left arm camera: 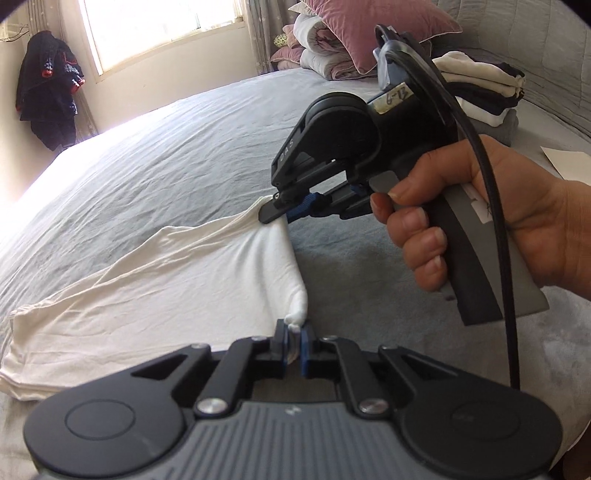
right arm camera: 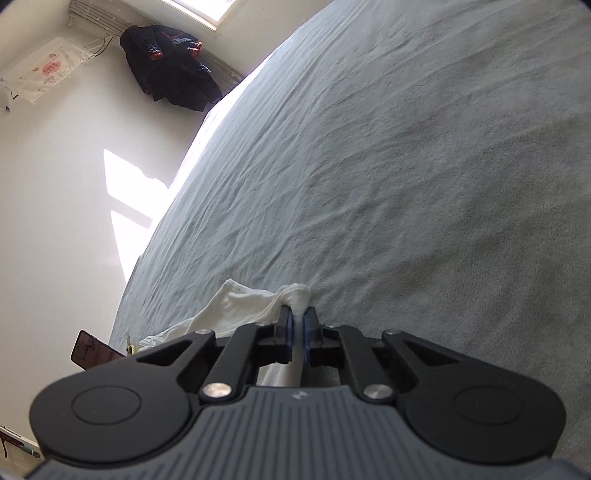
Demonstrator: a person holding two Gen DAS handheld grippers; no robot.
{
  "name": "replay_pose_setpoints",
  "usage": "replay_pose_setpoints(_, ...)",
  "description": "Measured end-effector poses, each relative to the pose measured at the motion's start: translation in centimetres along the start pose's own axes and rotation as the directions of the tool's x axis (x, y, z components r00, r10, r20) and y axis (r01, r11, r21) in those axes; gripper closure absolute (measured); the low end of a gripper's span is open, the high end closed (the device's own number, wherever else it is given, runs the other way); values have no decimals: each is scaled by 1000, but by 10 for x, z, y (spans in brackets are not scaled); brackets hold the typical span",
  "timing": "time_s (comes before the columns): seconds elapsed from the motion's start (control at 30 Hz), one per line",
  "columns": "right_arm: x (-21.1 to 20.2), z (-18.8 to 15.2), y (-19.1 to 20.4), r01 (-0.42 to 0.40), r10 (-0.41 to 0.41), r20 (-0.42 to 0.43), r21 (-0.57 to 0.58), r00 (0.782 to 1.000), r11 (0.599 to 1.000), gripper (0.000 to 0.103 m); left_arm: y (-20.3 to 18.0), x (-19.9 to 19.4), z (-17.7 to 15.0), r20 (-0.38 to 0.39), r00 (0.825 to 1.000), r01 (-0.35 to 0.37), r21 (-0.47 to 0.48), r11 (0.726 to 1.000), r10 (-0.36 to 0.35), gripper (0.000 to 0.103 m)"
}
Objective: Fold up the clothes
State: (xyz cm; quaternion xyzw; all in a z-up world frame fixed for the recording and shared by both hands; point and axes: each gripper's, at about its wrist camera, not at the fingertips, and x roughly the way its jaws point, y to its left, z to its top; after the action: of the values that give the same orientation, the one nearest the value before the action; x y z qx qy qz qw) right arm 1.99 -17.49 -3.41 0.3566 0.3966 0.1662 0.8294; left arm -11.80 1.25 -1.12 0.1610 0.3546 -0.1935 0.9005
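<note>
- Here we see a white garment (left arm camera: 155,280) lying partly folded on the grey bed (left arm camera: 166,155), its near edge lifted at two corners.
- Our left tool (left arm camera: 294,334) is clamped on a bunched corner of the cloth, the blue pads (left arm camera: 305,347) pressing it.
- Our right tool (left arm camera: 275,216), held in a hand (left arm camera: 480,221), pinches the farther corner; its own camera shows white cloth squeezed between the jaws.
- A stack of folded clothes (left arm camera: 484,92) sits beside pillows (left arm camera: 354,33) at the bed's far end.
- Dark clothing (left arm camera: 48,92) hangs near the window (left arm camera: 159,26).
</note>
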Motion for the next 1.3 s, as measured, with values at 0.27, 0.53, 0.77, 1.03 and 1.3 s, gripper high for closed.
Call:
replay_pose_setpoints(0.27, -56, 15, -28, 72, -72, 36, 14, 997, 997, 97, -21, -8, 16, 62, 993, 108, -78, 991, -103, 97)
replay_pose_setpoints(0.53, -60, 21, 0, 131, -130, 18, -39, 991, 991, 96, 7, -15, 13, 134, 980, 182, -316, 931, -146, 97)
replay_pose_setpoints(0.77, -24, 30, 60, 138, -139, -2, -114, 990, 984, 96, 57, -28, 6, 191, 974, 203, -477, 855, -125, 97)
replay_pose_setpoints(1.03, 28, 24, 118, 108, -120, -48, -201, 992, 974, 96, 122, -39, -14, 163, 984, 162, -604, 780, -79, 97)
replay_pose_setpoints(1.3, 73, 0, 166, 72, -102, -104, -260, 989, 963, 96, 180, -44, -43, 135, 990, 124, -686, 717, -43, 97)
